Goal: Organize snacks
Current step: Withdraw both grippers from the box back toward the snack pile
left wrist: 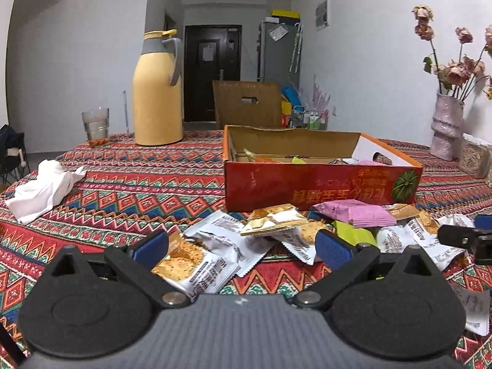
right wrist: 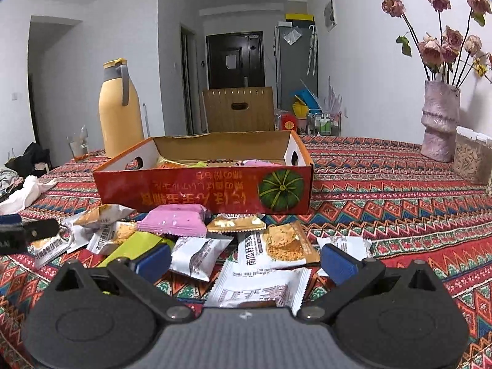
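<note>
Both the left hand-held gripper [left wrist: 243, 247] and right hand-held gripper [right wrist: 246, 259] are hovering open over snack packets [right wrist: 261, 286]; next, probably closing on one for the red box [right wrist: 203, 190] ahead.

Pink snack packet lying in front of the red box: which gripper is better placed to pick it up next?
Probably the right gripper. The pink snack packet lies just ahead of its open fingers, slightly left. From the left gripper, also open, it lies farther off, beyond other packets.

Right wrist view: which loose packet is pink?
The pink packet just before the red box, atop the pile; the others are white, gold or green.
</note>
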`<state>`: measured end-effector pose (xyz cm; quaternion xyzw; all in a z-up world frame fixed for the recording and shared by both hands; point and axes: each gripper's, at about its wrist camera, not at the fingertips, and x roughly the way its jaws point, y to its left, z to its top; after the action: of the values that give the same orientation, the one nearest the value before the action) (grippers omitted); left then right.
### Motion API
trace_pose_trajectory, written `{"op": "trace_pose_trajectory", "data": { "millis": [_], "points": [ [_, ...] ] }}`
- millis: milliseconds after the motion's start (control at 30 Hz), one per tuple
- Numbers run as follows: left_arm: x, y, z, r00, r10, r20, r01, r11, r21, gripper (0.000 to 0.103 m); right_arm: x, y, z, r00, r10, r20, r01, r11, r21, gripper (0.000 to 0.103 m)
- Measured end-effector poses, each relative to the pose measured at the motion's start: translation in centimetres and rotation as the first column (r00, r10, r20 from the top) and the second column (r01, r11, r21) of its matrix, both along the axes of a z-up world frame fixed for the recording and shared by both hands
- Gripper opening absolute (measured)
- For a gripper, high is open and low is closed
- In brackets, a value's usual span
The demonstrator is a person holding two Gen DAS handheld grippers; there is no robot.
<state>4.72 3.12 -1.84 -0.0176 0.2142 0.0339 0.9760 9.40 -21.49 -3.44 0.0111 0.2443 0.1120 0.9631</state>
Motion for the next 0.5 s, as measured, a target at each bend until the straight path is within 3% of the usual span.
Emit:
{"op": "trace_pose_trajectory", "data": {
  "millis": [500],
  "points": [
    [0.30, 0.60, -0.46, 1.000, 0.000, -0.018, 0.000, 0.999, -0.049, 0.103, 0.36, 0.09, -0.81, 0.999, -0.013, -0.046, 0.012, 1.000, -0.028, 0.103]
  ]
}}
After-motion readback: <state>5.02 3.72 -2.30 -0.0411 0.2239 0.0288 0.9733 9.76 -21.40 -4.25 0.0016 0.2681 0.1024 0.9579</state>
